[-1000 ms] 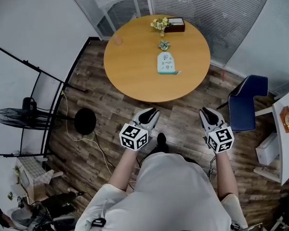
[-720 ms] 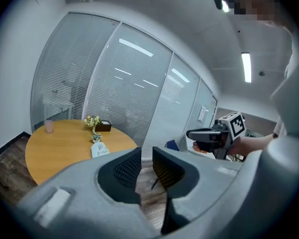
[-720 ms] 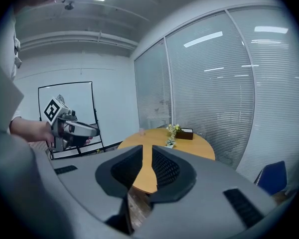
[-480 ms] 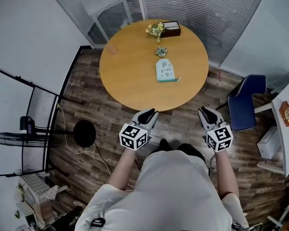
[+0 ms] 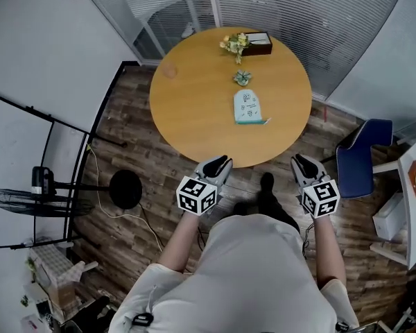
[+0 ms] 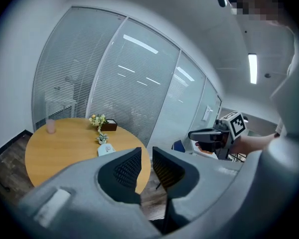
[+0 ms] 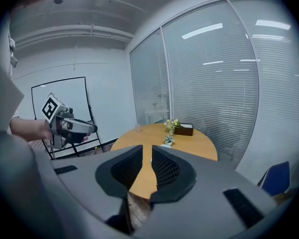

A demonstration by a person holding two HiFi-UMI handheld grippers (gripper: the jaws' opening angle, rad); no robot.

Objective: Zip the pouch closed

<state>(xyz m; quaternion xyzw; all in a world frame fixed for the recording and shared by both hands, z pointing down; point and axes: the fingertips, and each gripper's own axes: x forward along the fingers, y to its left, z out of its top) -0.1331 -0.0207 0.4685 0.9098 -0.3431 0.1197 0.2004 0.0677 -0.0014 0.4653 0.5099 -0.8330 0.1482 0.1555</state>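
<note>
Teal pouch [image 5: 248, 107] well beyond left hand-held gripper [image 5: 223, 160], right hand-held gripper [image 5: 298, 159]; both narrow, empty.

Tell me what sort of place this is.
Most likely a small office meeting room: glass partition walls with slatted white blinds, a round light-brown wooden table in the middle, and a blue upholstered chair beside it on dark wood-plank flooring.

This is an office meeting room: blind-covered glass partition walls [image 5: 277, 12] rise beyond the round wooden table [image 5: 194, 109] ahead of the left gripper [image 5: 220, 160], and a blue chair [image 5: 357, 166] stands to the right of the right gripper [image 5: 299, 160] (ceiling strip lights [image 6: 252, 68] too).
</note>
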